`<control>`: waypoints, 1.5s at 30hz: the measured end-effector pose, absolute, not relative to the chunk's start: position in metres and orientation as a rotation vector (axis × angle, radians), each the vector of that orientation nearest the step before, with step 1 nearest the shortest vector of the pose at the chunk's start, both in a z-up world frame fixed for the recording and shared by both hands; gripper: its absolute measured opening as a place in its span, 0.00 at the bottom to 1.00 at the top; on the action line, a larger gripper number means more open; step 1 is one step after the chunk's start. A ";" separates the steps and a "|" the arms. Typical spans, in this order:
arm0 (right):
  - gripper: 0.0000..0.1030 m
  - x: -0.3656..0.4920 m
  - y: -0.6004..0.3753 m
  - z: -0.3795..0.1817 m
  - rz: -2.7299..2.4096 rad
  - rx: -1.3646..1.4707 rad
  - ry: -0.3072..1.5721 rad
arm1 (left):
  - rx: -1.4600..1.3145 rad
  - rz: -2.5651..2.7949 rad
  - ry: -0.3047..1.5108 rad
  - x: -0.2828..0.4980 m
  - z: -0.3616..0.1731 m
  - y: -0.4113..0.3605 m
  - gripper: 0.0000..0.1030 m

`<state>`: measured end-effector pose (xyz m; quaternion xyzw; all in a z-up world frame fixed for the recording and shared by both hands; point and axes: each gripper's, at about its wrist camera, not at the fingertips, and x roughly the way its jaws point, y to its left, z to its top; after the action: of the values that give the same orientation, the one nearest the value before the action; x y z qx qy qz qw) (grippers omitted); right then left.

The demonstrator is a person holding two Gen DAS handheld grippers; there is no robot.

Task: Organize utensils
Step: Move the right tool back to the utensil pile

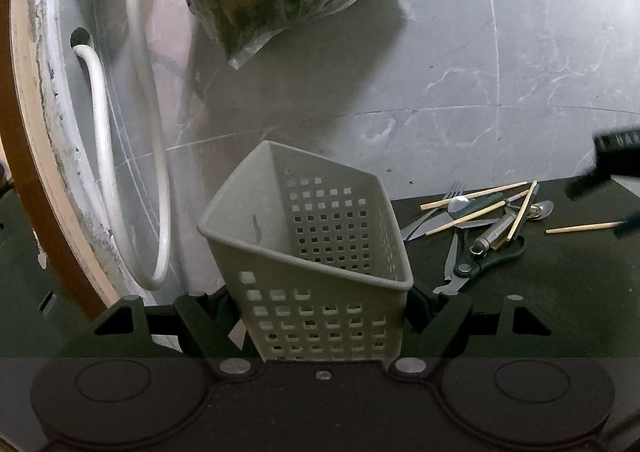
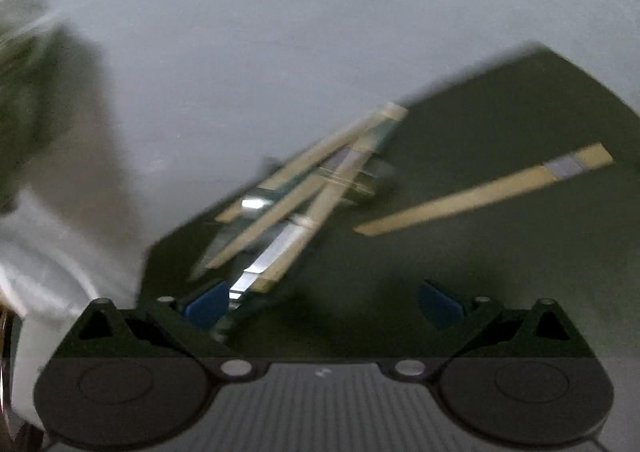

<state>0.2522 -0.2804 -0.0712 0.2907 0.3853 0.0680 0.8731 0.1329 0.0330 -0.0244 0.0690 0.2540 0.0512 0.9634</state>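
Grey basket [image 1: 320, 264] clamped in left gripper [image 1: 320, 316]; right gripper [image 2: 324, 304] agape; five chopsticks [image 1: 472, 196].

We see the right wrist view smeared by motion, the utensil pile [image 2: 288, 212] indistinct; the basket [image 1: 320, 260] hides its own base.

Grey perforated basket [image 1: 320, 252] tilted, empty, utensil pile [image 1: 484, 224] on dark mat, lone chopstick [image 1: 580, 228] apart
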 end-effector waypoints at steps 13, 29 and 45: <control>1.00 0.237 -0.281 -0.082 0.134 0.571 0.830 | 0.143 0.077 0.509 0.132 -0.025 0.037 0.78; 1.00 0.268 -0.247 -0.037 -0.076 0.473 0.831 | 0.155 -0.113 0.399 0.144 -0.037 0.065 0.76; 1.00 0.307 -0.240 -0.037 -0.071 0.361 0.790 | 0.159 -0.161 0.372 0.153 -0.040 0.074 0.76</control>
<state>0.3073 -0.2399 -0.0371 0.1748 0.3825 -0.0342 0.9066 0.1529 0.0745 -0.0403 0.0789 0.1843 -0.0798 0.9764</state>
